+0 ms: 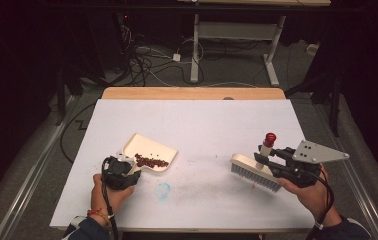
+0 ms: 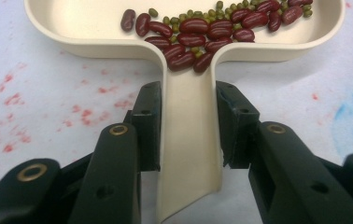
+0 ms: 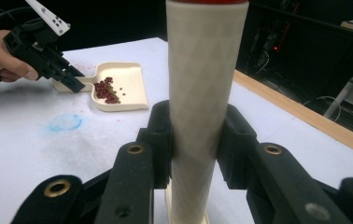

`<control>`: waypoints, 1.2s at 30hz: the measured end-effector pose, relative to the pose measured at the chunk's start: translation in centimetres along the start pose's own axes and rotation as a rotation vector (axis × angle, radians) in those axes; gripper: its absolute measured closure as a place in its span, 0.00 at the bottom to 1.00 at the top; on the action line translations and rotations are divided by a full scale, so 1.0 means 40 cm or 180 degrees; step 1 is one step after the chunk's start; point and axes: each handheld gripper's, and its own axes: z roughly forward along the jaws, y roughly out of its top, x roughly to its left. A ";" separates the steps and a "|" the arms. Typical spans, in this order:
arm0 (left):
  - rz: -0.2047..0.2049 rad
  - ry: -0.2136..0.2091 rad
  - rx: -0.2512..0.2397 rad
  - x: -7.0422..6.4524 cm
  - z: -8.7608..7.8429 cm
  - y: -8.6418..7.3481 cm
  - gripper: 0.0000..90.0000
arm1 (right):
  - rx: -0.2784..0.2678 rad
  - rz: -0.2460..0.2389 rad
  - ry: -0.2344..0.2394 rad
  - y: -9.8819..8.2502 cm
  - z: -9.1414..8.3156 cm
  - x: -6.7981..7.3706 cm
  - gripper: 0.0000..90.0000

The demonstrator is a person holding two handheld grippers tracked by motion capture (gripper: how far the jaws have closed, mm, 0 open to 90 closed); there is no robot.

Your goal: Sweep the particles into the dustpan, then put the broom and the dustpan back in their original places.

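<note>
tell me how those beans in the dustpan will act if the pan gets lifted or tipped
The beans lie loose and smooth-skinned, so they would likely slide and roll. They sit bunched at the handle end of the dustpan, whose far lip looks open, so tipping it forward may spill them. The left gripper clamps the handle.

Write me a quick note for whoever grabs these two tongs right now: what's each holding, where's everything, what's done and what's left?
Left tongs: shut on the dustpan handle; pan flat on the table.
Right tongs: shut on the brush handle, brush at the table's right side, apart from the pan.
Done: red and green beans lie in the pan, heaped near the handle.
Left: no loose beans visible on the table; probably carry the pan off and empty it.
</note>
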 end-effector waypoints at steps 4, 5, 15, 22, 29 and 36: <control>-0.0042 0.0042 -0.0002 0.010 -0.003 -0.004 0.71 | 0.0034 0.0009 0.0065 0.006 -0.009 -0.001 0.78; -0.0063 0.0054 -0.0004 0.012 -0.004 -0.005 0.71 | 0.0050 -0.0012 0.0091 0.009 -0.014 0.000 0.78; -0.0280 0.0172 -0.0084 0.027 -0.004 -0.011 0.71 | 0.0148 -0.0008 0.0415 0.017 -0.056 -0.005 0.78; -0.0310 0.0142 -0.0121 0.007 0.002 -0.007 0.69 | 0.0389 0.0036 0.0678 0.003 -0.015 -0.024 0.78; -0.0186 0.0021 -0.0172 -0.014 -0.006 -0.006 0.62 | 0.0497 0.0274 0.0607 -0.001 0.064 -0.108 0.75; 0.0034 -0.0152 -0.0448 -0.012 -0.046 -0.036 0.51 | 0.0636 0.0577 0.0346 -0.014 0.151 -0.192 0.69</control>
